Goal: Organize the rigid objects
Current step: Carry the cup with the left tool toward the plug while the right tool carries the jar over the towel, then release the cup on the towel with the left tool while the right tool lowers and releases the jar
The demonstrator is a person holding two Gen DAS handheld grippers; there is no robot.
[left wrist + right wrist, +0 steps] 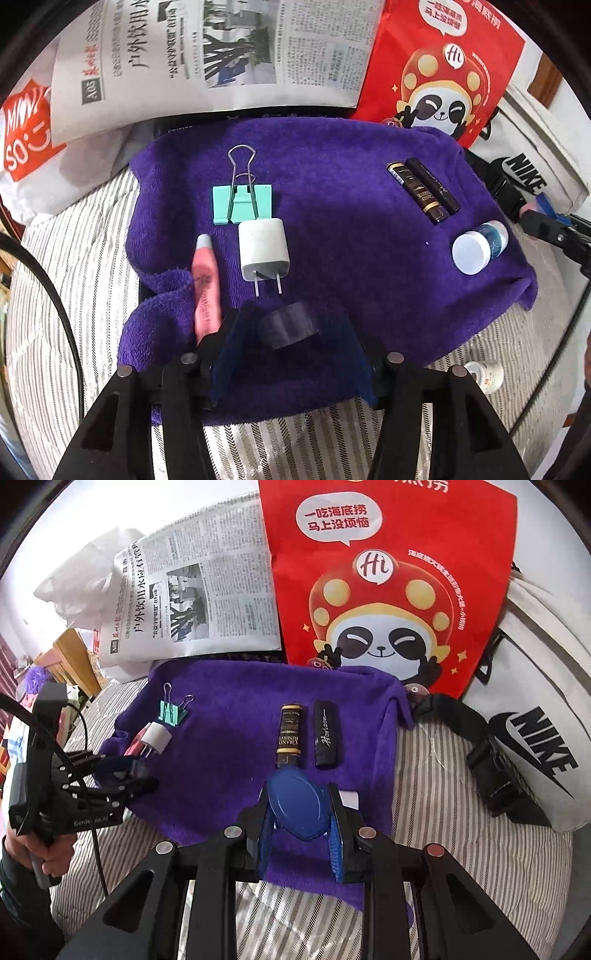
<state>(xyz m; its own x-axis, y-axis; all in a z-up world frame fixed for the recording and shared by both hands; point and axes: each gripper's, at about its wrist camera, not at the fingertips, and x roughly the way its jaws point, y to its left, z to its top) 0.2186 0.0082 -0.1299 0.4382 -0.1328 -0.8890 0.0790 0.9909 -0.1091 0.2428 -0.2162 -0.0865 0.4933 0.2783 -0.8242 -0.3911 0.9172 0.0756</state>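
Observation:
A purple towel [332,221] carries a teal binder clip [242,205], a white charger plug [263,251], a pink tube [207,288], a dark gold-banded tube [417,192], a black stick [434,184] and a white-lidded blue jar [476,251]. My left gripper [291,321] is open, its fingers on either side of a dark translucent tape roll [290,328] lying on the towel, with gaps at both pads. My right gripper [298,794] is shut on a blue oval object [299,812], just short of the gold-banded tube [290,734] and the black stick [325,738].
A newspaper [207,55] and a red panda bag [443,74] lie behind the towel. A white Nike bag [535,746] with a black buckle [495,775] is on the right. Striped bedding [74,277] surrounds the towel. A small white bottle [484,374] lies near its right corner.

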